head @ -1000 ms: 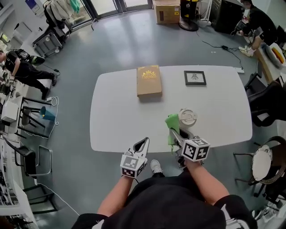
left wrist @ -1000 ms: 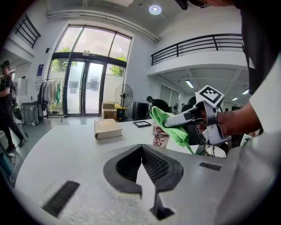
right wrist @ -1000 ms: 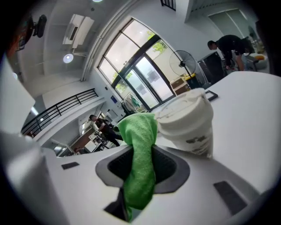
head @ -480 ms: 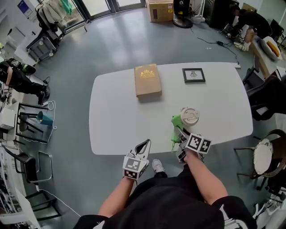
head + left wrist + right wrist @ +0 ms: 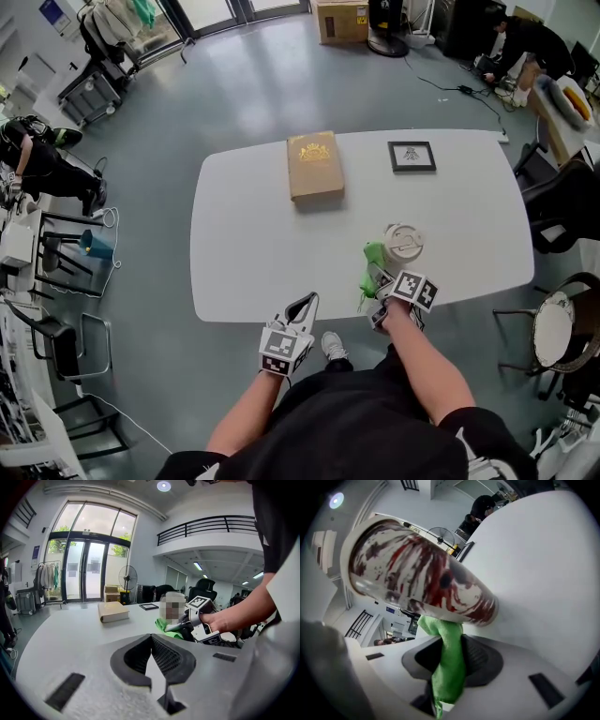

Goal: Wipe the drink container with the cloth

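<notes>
A paper drink cup [image 5: 403, 247] with a white lid stands upright on the white table [image 5: 253, 234], near its front right. In the right gripper view the cup [image 5: 417, 573] shows white with red splashes and fills the upper frame. My right gripper [image 5: 380, 281] is shut on a green cloth [image 5: 373, 265], and the cloth [image 5: 445, 658] presses against the cup's lower side. My left gripper [image 5: 302, 307] is shut on nothing and hangs at the table's front edge, left of the cup. From the left gripper view the cup [image 5: 173, 612] and cloth [image 5: 165, 625] stand ahead to the right.
A tan box [image 5: 314, 165] lies at the table's middle back. A small black-framed picture [image 5: 412, 156] lies at the back right. Chairs [image 5: 562, 337] stand off the right edge. People and furniture are farther off on the grey floor.
My right gripper has carried the green cloth a little right, up against the cup's side. The left gripper has stayed where it was.
</notes>
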Demonstrator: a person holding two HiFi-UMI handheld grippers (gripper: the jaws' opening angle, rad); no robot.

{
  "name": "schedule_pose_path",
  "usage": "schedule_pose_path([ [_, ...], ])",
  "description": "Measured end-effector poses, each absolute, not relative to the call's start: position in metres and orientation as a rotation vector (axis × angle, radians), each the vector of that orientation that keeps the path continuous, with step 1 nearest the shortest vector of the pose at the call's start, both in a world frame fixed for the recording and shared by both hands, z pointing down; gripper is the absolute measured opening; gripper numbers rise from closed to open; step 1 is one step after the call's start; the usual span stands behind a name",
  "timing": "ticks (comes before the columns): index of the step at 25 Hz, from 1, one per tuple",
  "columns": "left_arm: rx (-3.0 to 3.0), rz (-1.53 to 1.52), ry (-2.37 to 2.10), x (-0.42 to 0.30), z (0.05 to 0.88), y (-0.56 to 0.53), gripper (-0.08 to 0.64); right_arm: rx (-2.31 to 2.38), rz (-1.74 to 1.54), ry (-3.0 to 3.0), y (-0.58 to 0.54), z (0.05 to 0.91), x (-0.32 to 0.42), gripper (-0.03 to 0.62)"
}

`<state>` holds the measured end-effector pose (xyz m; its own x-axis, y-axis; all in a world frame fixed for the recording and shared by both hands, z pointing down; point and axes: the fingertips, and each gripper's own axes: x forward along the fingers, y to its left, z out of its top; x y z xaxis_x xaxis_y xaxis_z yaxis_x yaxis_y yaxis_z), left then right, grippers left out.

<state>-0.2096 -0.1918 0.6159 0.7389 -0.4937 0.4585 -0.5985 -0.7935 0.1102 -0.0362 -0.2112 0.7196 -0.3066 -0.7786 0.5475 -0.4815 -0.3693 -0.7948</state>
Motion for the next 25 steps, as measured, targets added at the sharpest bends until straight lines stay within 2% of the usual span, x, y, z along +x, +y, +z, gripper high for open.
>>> schedule_pose_path([
  [5, 2.681, 0.606, -0.879, -0.215, 0.614, -0.194, 0.012, -1.718, -1.76, 1.546, -0.208, 0.738, -0.04, 0.12],
  [10, 2.669, 0.58, -0.888, -0.215, 0.612, -0.191, 0.012, -1.731, -1.701, 1.742, -0.202, 0.717, -0.054, 0.121],
  [17, 2.657, 0.528, -0.885, -0.204, 0.609, -0.194, 0.012, -1.76, -1.224, 2.375, -0.194, 0.61, -0.078, 0.121],
  [25, 2.746, 0.408, -0.912, -0.167, 0.55, -0.201, 0.012, -1.666, -0.711, 2.485, -0.179, 0.477, -0.053, 0.12],
])
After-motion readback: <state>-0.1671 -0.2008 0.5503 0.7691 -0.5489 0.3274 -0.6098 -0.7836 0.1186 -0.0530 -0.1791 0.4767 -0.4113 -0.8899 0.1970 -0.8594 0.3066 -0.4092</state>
